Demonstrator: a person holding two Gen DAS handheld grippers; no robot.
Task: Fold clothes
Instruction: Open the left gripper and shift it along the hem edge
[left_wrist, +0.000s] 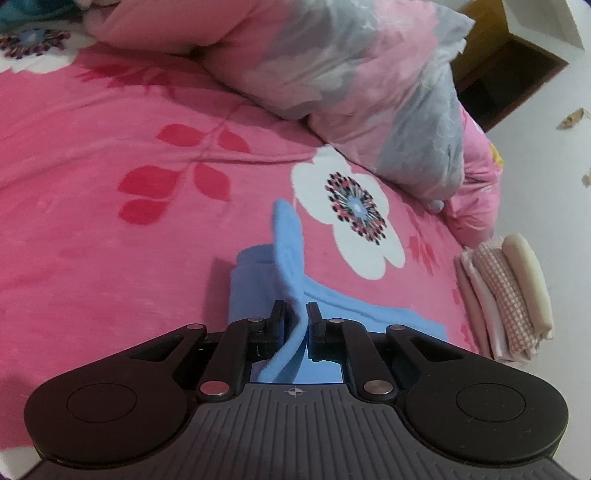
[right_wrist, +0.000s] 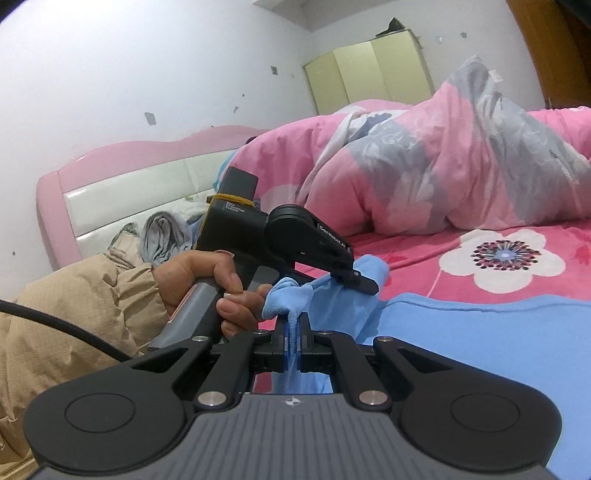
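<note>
The blue garment (left_wrist: 284, 266) lies on the pink flowered bed cover (left_wrist: 110, 147), toward the bed's near edge, part spread flat and part lifted into a raised ridge. The cloth is thin, soft and limp; it sags and creases wherever it is not supported, so judged by this it is light and will not hold a fold line unless laid down flat. Take hold at a hem or corner, both layers together, so that the lifted edge stays straight.

The left tool (left_wrist: 295, 310) has its fingers closed onto an upright strip of the blue cloth, which runs between them and back toward the tool body. The right tool (right_wrist: 293, 325) likewise pinches a bunched fold of the same garment. In the right wrist view, a hand (right_wrist: 207, 280) in a tan sleeve grips the left tool's handle.

A stack of folded clothes (left_wrist: 506, 295) sits at the bed's right edge. A pink and grey quilt (left_wrist: 351, 74) is heaped toward the far side.
</note>
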